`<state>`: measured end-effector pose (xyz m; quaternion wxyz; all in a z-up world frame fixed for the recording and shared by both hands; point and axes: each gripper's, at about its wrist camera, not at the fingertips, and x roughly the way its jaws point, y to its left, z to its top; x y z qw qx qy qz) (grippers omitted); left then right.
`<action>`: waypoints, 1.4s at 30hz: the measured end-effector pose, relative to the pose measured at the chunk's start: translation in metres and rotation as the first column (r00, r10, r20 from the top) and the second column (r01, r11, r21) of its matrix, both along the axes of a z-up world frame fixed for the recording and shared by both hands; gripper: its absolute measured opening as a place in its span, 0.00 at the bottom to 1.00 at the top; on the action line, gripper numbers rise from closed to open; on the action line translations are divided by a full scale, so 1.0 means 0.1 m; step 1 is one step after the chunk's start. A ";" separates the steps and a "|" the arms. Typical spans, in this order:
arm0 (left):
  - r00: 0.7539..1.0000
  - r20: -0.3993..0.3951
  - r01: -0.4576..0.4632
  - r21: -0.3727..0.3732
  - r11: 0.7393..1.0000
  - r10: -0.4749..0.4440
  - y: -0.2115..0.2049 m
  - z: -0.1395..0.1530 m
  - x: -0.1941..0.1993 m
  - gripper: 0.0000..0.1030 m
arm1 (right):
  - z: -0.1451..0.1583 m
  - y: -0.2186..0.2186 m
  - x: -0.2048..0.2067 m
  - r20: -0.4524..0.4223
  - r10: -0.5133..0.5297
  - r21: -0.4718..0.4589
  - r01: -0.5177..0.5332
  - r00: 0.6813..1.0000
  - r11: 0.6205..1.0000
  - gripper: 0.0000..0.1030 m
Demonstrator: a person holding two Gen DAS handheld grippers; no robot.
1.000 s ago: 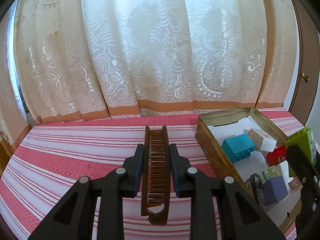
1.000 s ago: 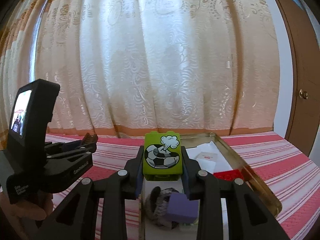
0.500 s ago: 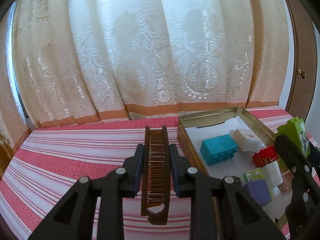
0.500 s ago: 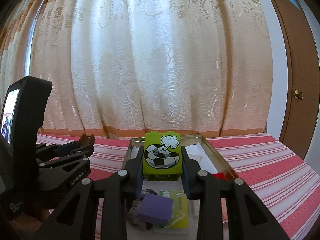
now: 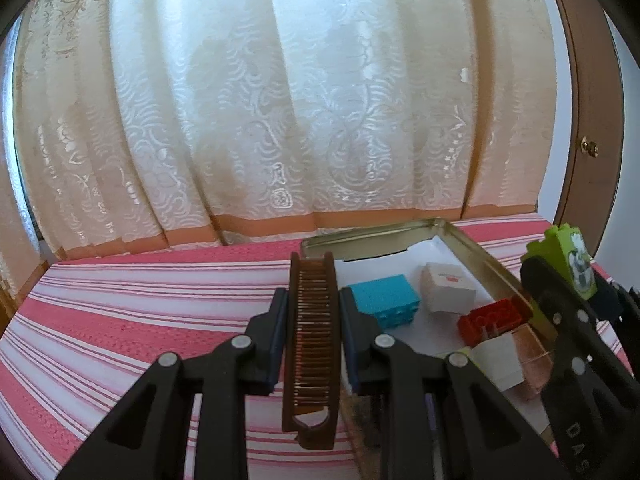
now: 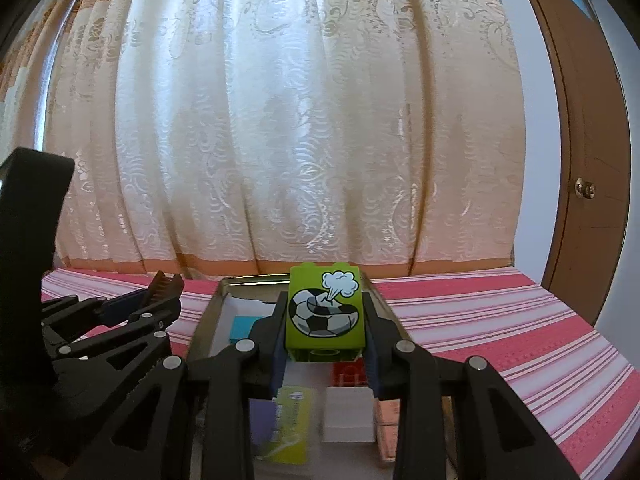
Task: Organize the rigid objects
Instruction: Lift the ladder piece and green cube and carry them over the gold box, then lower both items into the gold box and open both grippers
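Left gripper (image 5: pixel 312 312): fingers pinch the brown comb (image 5: pixel 311 344), held above the striped cloth (image 5: pixel 120 320) beside the tin (image 5: pixel 460 240).
Right gripper (image 6: pixel 325 332): fingers clamp the green block (image 6: pixel 324 312), held over the tin.
Tin contents: blue, red, white blocks.

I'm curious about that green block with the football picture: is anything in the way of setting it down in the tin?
Nothing covers the tin. Directly beneath the green block lie a red brick and a white box. White lining further back looks free.
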<state>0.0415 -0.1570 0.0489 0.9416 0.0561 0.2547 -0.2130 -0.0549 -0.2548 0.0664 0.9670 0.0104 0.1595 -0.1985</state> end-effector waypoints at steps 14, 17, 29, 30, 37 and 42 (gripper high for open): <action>0.999 -0.024 0.029 -0.004 1.000 -0.029 -0.35 0.00 -0.12 0.23 | 0.01 -0.36 0.00 -0.016 -0.028 -0.022 0.027 0.999 0.999 0.33; 0.999 -0.029 0.033 0.002 0.999 -0.033 -0.43 -0.01 -0.13 0.23 | 0.00 -0.44 0.03 -0.028 -0.027 -0.016 0.026 0.999 1.000 0.33; 0.999 -0.033 0.031 0.007 0.999 -0.031 -0.51 -0.01 -0.14 0.23 | -0.02 -0.61 0.09 -0.056 -0.021 0.010 0.022 0.998 1.000 0.33; 0.999 -0.033 0.033 0.009 0.999 -0.033 -0.51 -0.01 -0.14 0.23 | -0.02 -0.61 0.08 -0.055 -0.022 0.011 0.023 0.998 1.000 0.33; 0.998 -0.055 0.033 0.022 0.999 -0.032 -0.51 -0.02 -0.11 0.23 | -0.04 -0.61 0.11 -0.071 -0.025 0.014 0.026 0.997 1.000 0.33; 0.997 -0.068 0.034 0.018 0.999 -0.033 -0.52 -0.03 -0.09 0.23 | -0.05 -0.62 0.13 -0.082 -0.028 0.013 0.029 0.996 1.000 0.33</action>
